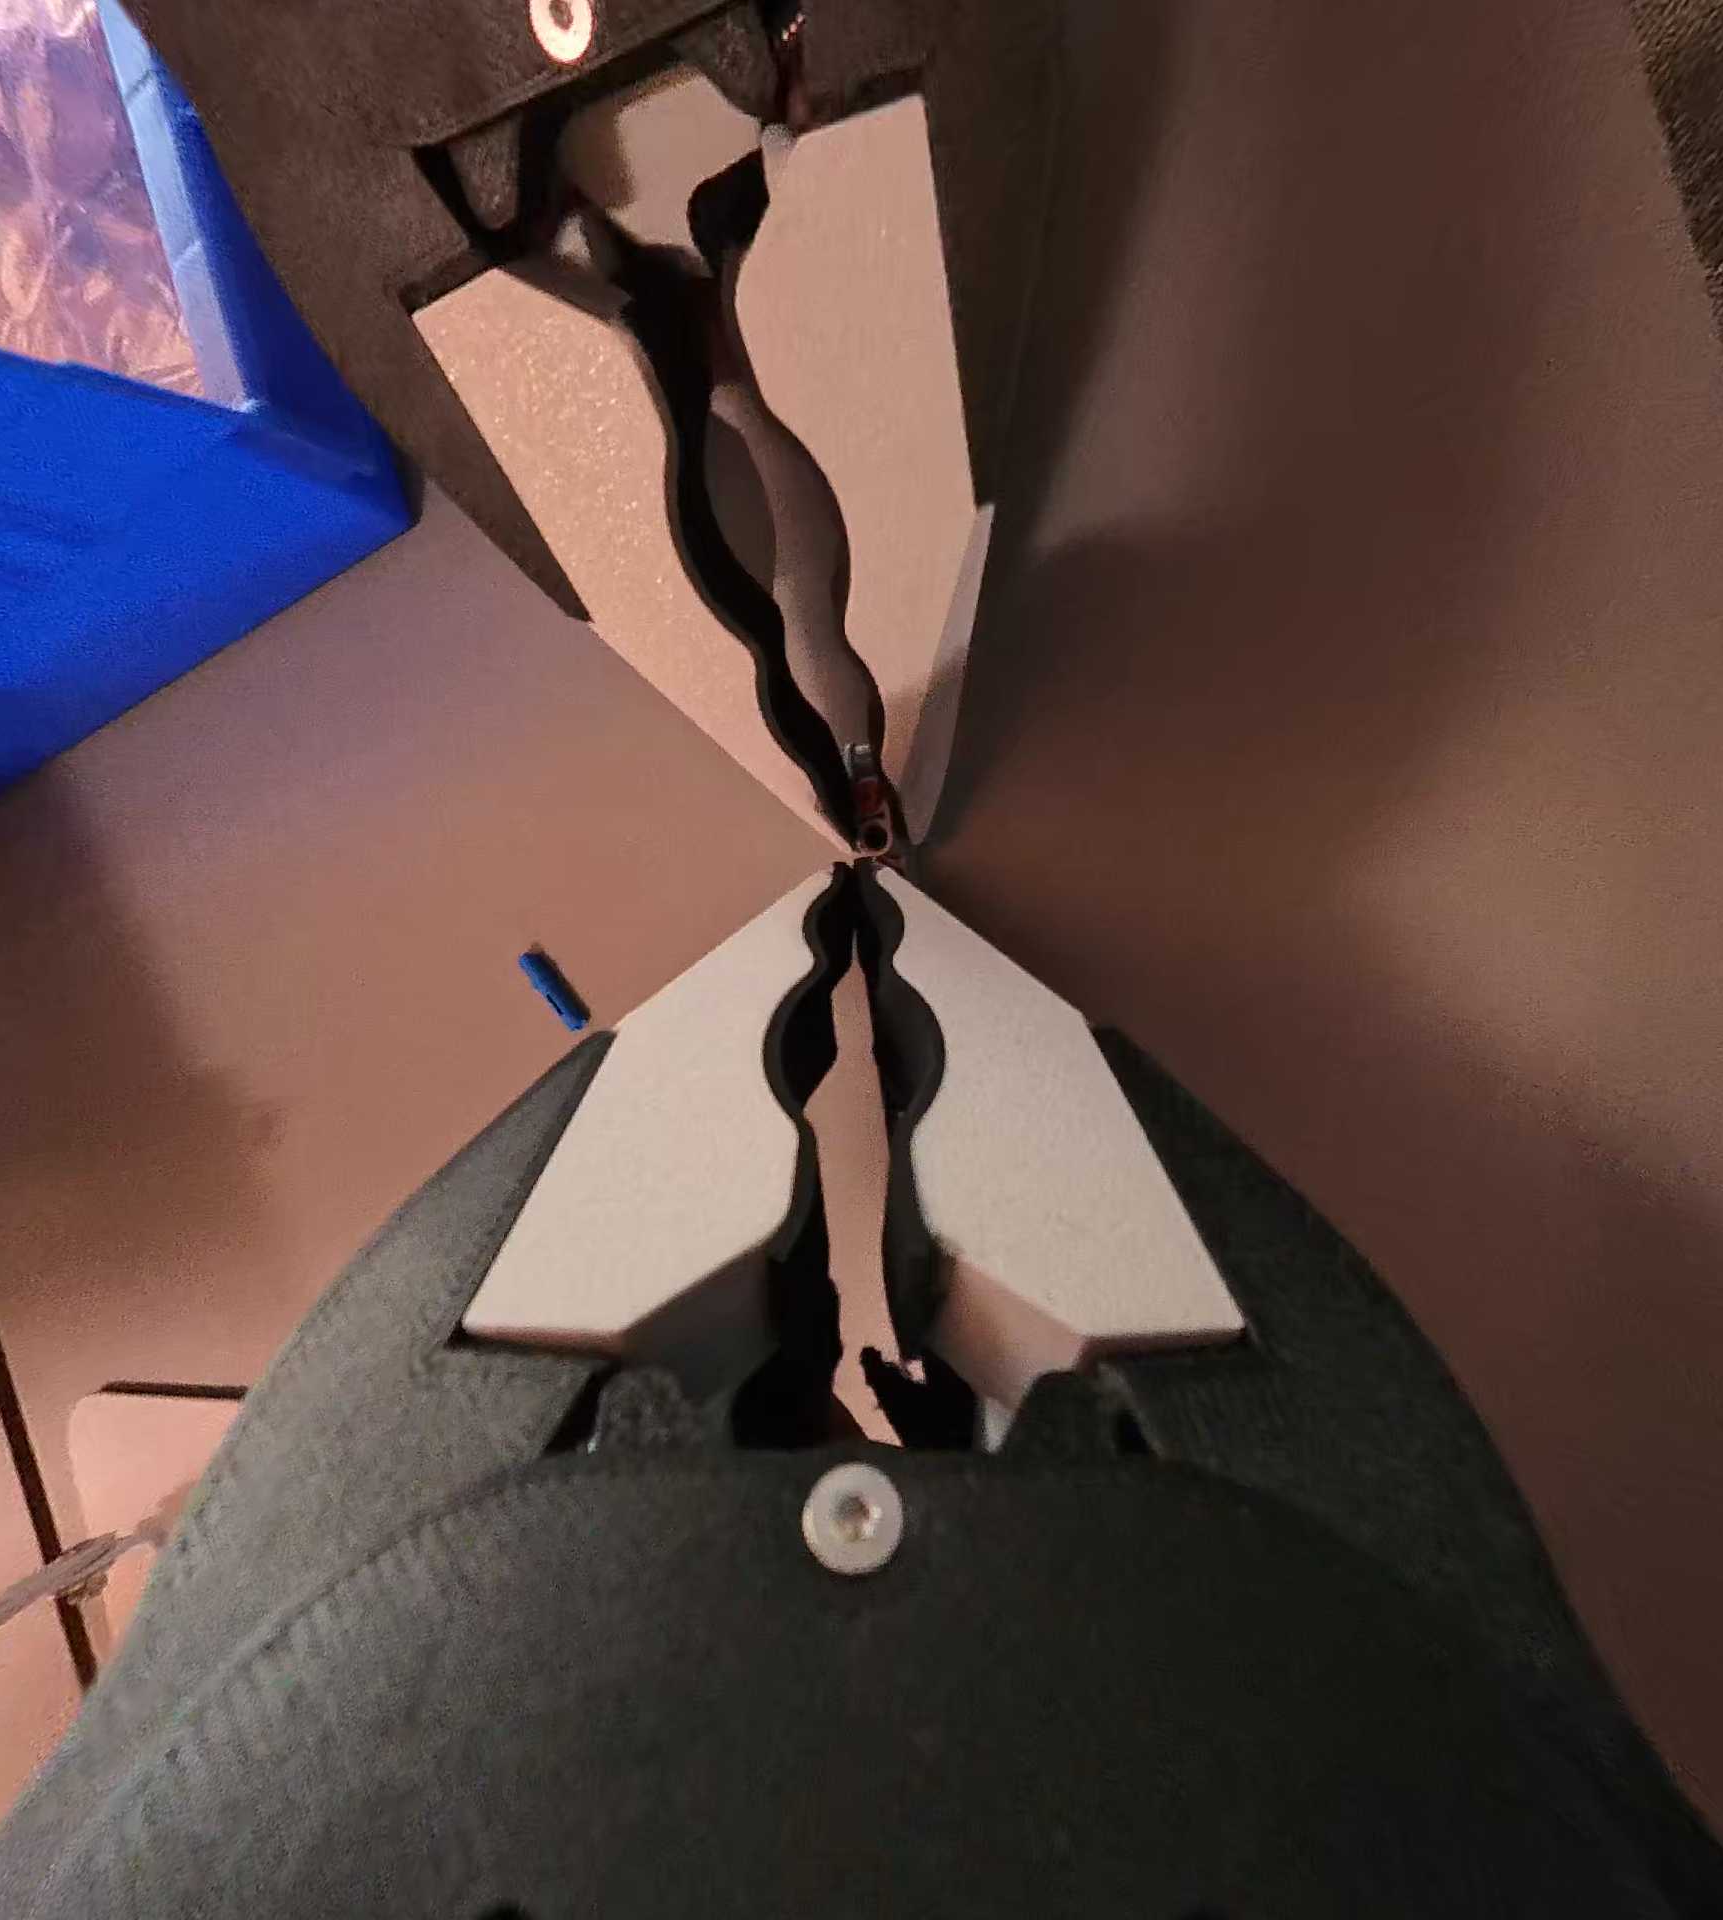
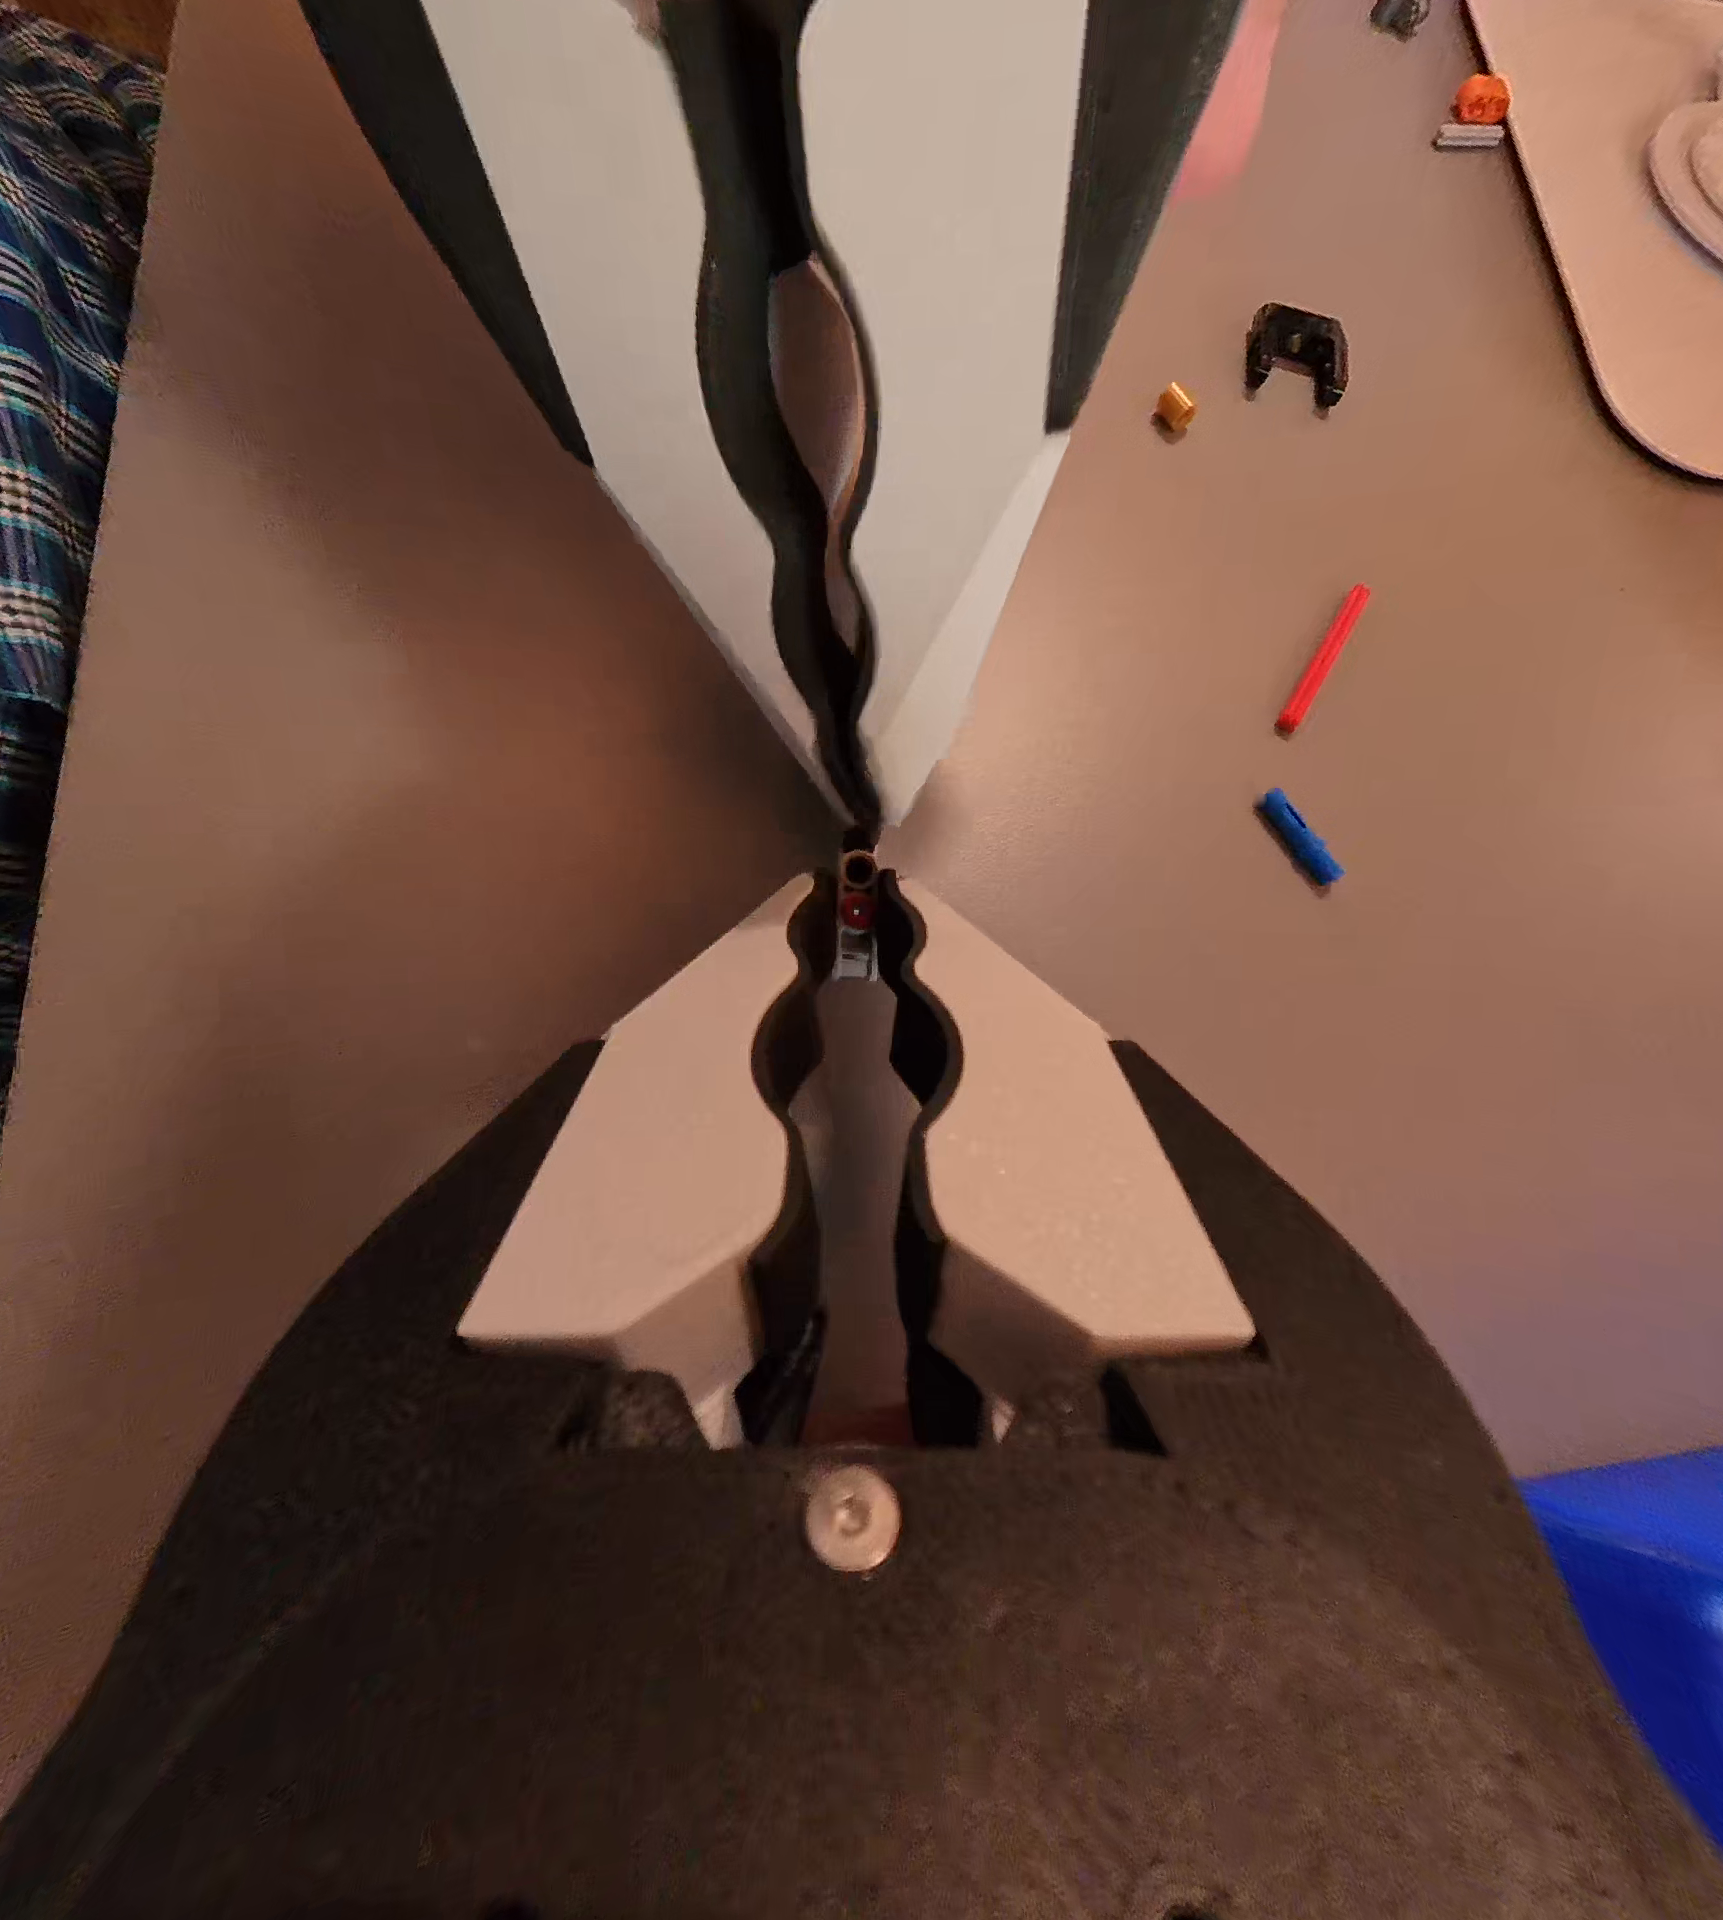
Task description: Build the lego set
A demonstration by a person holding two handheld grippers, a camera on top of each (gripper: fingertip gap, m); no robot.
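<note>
My two grippers meet tip to tip above the tan table. My right gripper [image 2: 855, 899] is shut on a small grey lego piece [image 2: 855, 951] that has a red pin [image 2: 855, 912] in one hole and an empty hole at its outer end. It comes down from the top of the left wrist view [image 1: 872, 821] with the same piece [image 1: 867, 795]. My left gripper [image 1: 854, 878] is shut, its tips right at the piece's outer end, and nothing shows between them. It enters the right wrist view from above [image 2: 862, 810].
Loose parts lie on the table: a blue pin [image 2: 1301, 834] [image 1: 552, 989], a red axle [image 2: 1322, 658], a black piece [image 2: 1296, 353], a small yellow piece [image 2: 1175, 405], and an orange piece on a grey plate [image 2: 1477, 109]. A blue bin [image 1: 109, 582] [image 2: 1688, 1621] stands nearby. A mat [image 2: 1667, 343] carries a glass.
</note>
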